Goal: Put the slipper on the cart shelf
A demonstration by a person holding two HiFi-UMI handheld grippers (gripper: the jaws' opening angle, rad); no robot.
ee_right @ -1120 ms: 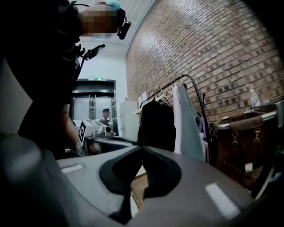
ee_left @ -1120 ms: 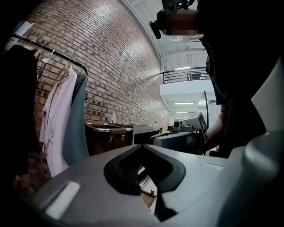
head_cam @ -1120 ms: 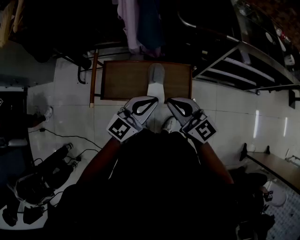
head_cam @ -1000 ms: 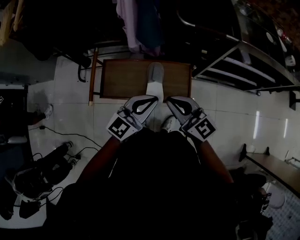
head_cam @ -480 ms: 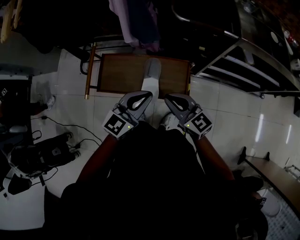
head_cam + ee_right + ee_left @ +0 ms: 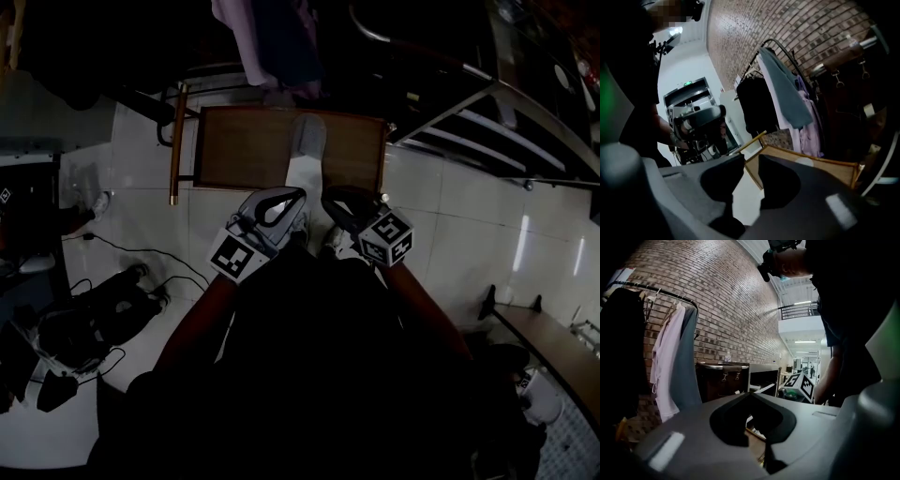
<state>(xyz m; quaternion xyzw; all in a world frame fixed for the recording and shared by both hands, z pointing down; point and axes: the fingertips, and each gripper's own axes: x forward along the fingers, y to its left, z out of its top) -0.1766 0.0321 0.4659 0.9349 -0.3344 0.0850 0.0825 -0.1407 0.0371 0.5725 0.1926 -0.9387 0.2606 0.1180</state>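
A grey and white slipper (image 6: pixel 306 150) lies lengthwise on the brown cart shelf (image 6: pixel 244 150), its near end at the shelf's front edge. My left gripper (image 6: pixel 292 194) is shut and empty, just in front of the shelf, left of the slipper's near end. To the slipper's right, my right gripper (image 6: pixel 330 199) has rolled so its marker cube faces up. Its jaws have just been opening and stand a little apart, nothing between them. In the right gripper view the right gripper (image 6: pixel 751 161) points at the shelf (image 6: pixel 829 168). The left gripper (image 6: pixel 751 394) shows its tips together.
Garments (image 6: pixel 272 42) hang on a rail behind the cart. A wooden handle (image 6: pixel 175 141) stands at the cart's left. Metal rails (image 6: pixel 487 117) run at the right. Bags and cables (image 6: pixel 94 314) lie on the tiled floor at left. A white shoe (image 6: pixel 334 242) shows between the grippers.
The right gripper has sunk and rolled, turning its marker cube upward, and its jaws have parted. The left gripper has dropped slightly and stays shut. The slipper has not moved.
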